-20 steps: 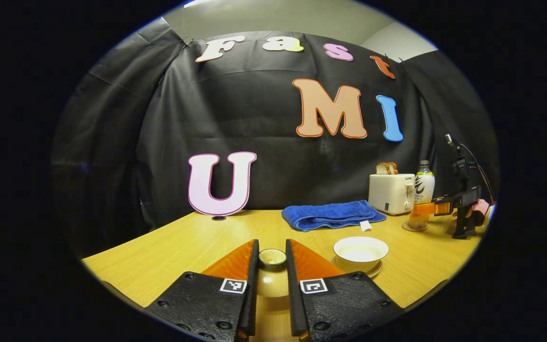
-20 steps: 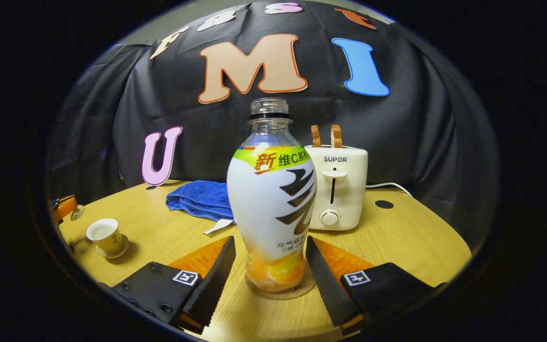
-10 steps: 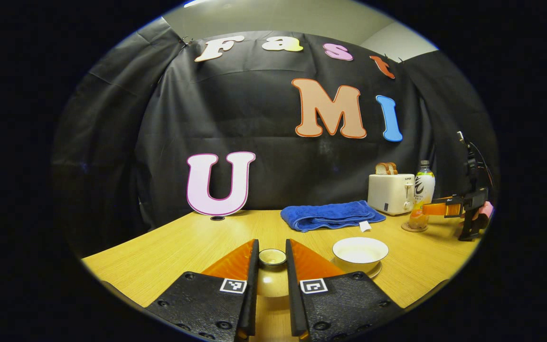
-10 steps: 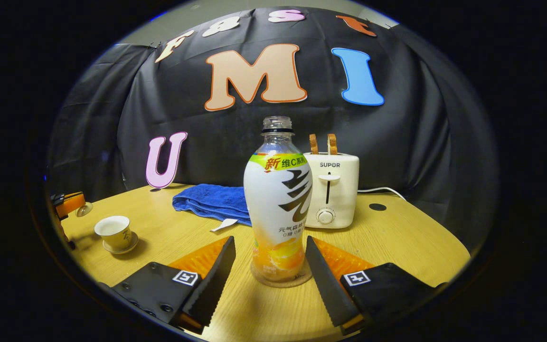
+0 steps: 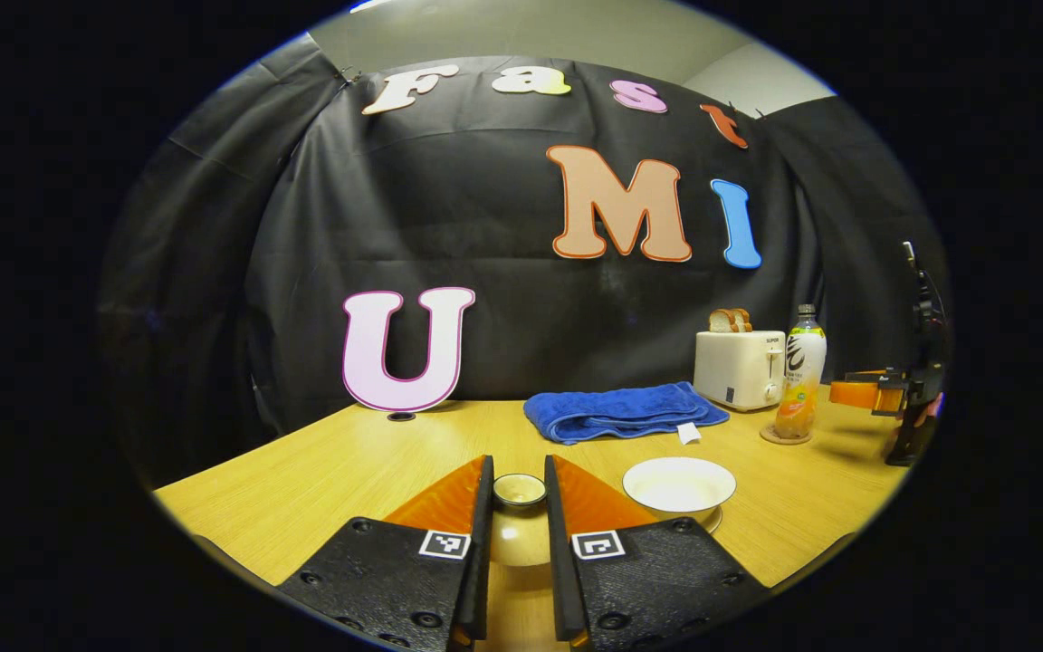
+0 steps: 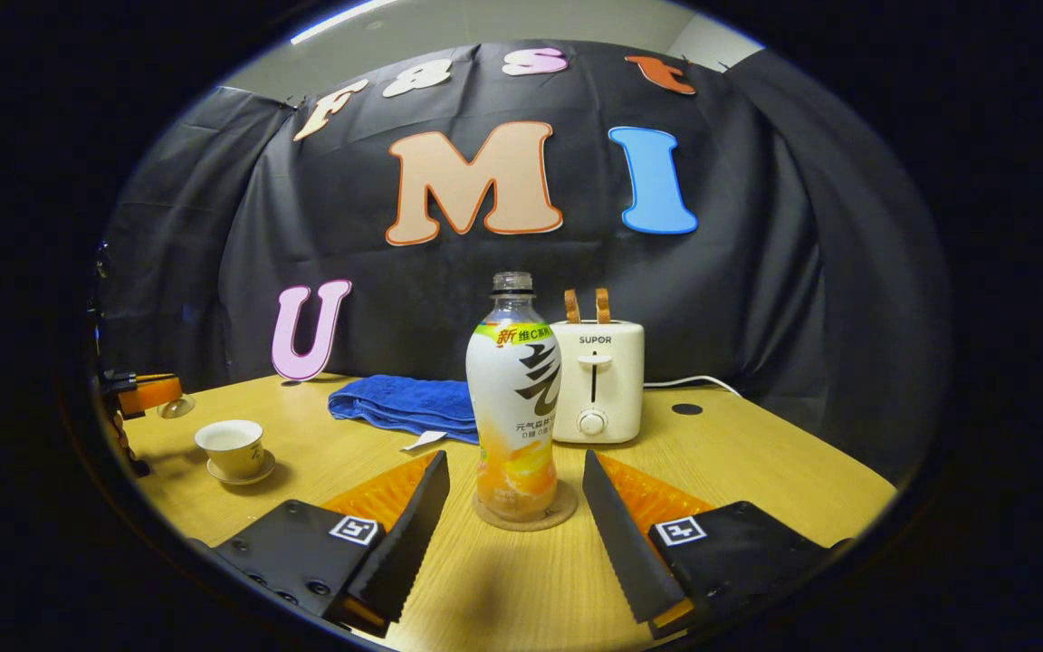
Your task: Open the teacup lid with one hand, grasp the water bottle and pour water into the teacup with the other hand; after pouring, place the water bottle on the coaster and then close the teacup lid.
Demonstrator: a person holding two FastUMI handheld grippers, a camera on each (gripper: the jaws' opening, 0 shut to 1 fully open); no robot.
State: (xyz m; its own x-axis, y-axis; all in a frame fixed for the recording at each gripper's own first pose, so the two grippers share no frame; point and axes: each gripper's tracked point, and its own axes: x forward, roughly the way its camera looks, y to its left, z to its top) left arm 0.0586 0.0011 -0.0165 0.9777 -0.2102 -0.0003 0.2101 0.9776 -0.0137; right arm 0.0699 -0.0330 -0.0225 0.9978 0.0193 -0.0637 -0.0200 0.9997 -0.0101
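Bottle [image 6: 518, 398] was seen upright on the coaster [image 6: 524, 512], cap off, with the right gripper [image 6: 516, 507] spread wide and clear of it. The cup [image 5: 678, 485] was seen uncovered on its saucer, just right of the left gripper [image 5: 518, 496], whose fingers were clamped on the lid's knob [image 5: 520, 490]. Pouring and bottle placement were judged done. Closing the cup remained: the lid would need carrying right, centring over the rim, lowering.

Each claw [image 5: 518, 521] [image 6: 514, 507] has black textured bodies with screws, orange ribbed fingers [image 5: 445, 498], white square coded markers, and serrated black inner edges on the right one.
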